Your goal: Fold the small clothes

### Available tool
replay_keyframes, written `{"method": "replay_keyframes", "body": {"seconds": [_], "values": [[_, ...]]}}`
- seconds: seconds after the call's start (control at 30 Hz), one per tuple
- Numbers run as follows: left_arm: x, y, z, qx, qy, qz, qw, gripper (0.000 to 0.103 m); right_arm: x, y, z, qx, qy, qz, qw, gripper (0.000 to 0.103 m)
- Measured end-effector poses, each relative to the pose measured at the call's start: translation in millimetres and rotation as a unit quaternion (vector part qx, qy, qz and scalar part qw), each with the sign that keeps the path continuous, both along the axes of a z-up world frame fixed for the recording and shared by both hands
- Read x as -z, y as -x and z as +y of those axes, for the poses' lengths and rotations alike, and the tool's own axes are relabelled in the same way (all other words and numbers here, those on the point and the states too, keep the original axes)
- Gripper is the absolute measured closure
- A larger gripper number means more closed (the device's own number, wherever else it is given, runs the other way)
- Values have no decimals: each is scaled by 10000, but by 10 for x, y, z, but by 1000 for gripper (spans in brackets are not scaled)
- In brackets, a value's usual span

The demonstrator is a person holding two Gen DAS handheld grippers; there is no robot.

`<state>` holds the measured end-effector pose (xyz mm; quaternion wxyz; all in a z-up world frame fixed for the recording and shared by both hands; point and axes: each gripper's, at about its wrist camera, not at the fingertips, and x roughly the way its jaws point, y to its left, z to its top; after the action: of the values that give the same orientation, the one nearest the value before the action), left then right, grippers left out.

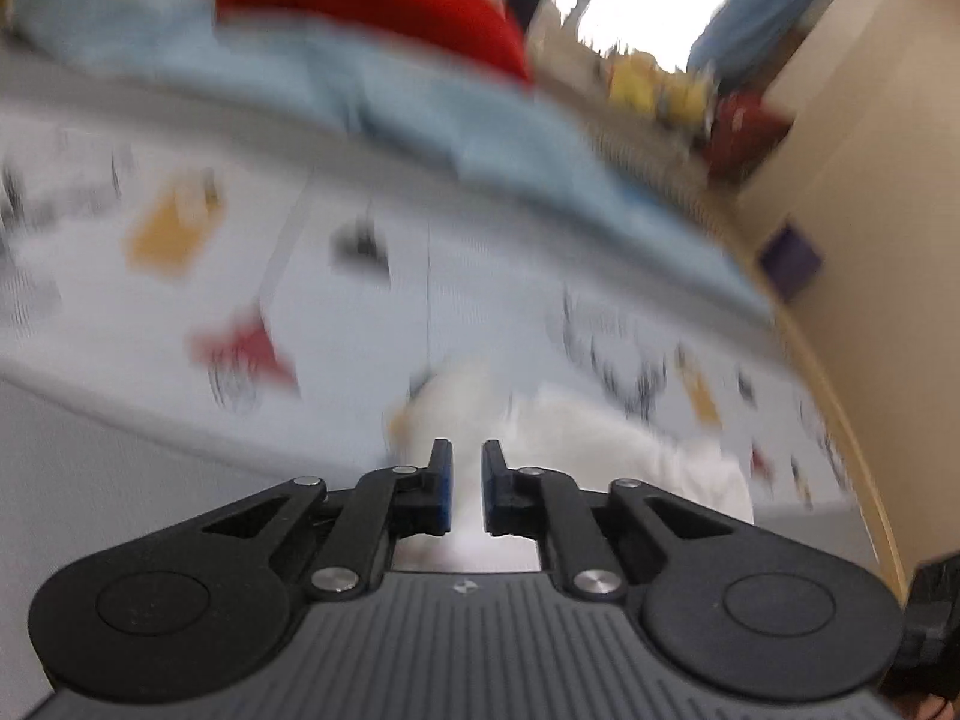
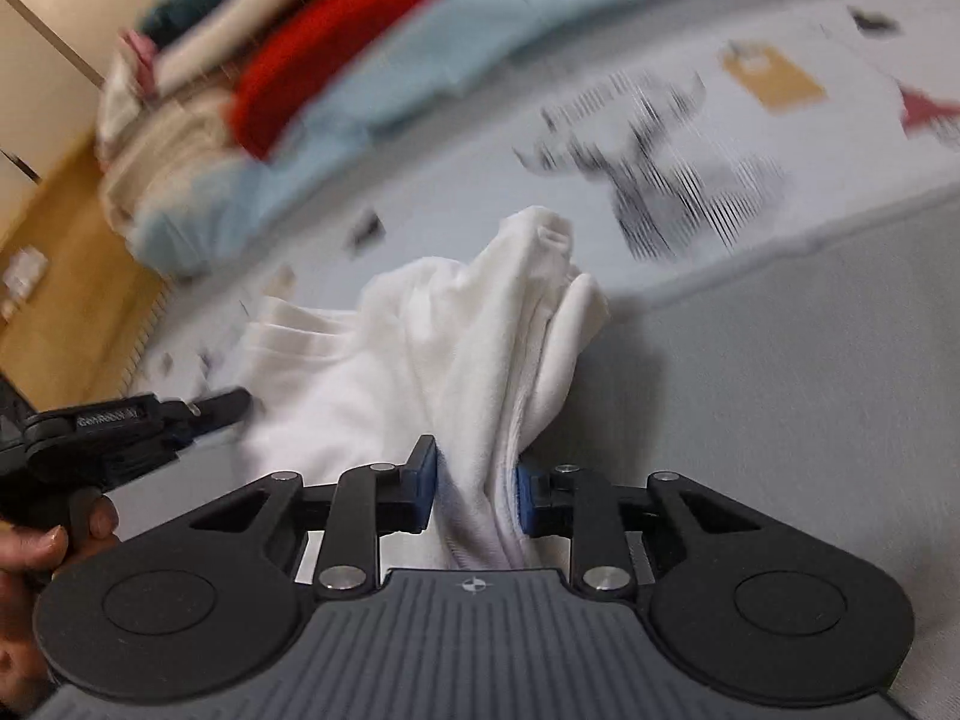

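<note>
A small white garment (image 2: 420, 348) lies bunched on a pale patterned sheet. My right gripper (image 2: 474, 498) is shut on a thick fold of it, with cloth filling the gap between its blue pads. My left gripper (image 1: 467, 495) has its jaws close together with white cloth (image 1: 468, 414) between them; it appears shut on the same garment. The left gripper also shows at the left of the right wrist view (image 2: 222, 405), at the garment's edge. Both views are motion-blurred.
A pile of clothes lies beyond: a red piece (image 2: 336, 42), a light blue one (image 1: 420, 108), cream and teal ones (image 2: 198, 30). Plain grey surface (image 2: 780, 390) lies to the right. A beige wall (image 1: 870, 180) and wooden floor (image 2: 54, 300) border the area.
</note>
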<state>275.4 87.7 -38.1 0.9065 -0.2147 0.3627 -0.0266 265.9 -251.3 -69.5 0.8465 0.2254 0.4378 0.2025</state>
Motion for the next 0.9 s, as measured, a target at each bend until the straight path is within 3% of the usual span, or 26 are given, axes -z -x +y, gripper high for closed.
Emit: {"method": "replay_keyframes", "body": {"seconds": [0.07,0.1,0.17,0.23,0.33,0.37,0.43,0.47,0.53,0.63,0.77,0.9], "values": [[-19,13,84,-177,-60,-25,9998,72,4,-33,22,304,465,-42,9984,67],[2,15,99,-131,-41,70,9999,72,1,-46,31,447,863,-73,9952,61],[55,22,71,87,8,265,9996,72,-35,-48,-10,634,1286,-229,9894,61],[107,36,40,470,188,440,9978,72,-78,-37,-97,592,1046,-253,9924,61],[228,24,-66,1072,381,792,9903,72,-51,13,-76,-1,599,-28,9982,61],[331,7,-133,1254,246,1114,9855,72,-8,21,-22,-199,711,81,9972,63],[545,-3,-240,1301,-343,1700,9762,72,189,49,98,-449,1587,508,9850,63],[582,11,-258,1260,-487,1789,9746,66,255,51,94,-449,1708,651,9821,52],[560,33,-180,1063,-176,1794,9779,66,240,32,-21,-194,1322,782,9879,53],[553,76,-58,865,257,1856,9785,66,201,58,-103,-130,1147,879,9894,53],[687,32,-34,846,491,2176,9711,65,301,98,-113,-290,1022,1144,9877,53],[725,18,-19,773,572,2214,9704,63,317,81,-123,-210,827,1291,9880,54]]}}
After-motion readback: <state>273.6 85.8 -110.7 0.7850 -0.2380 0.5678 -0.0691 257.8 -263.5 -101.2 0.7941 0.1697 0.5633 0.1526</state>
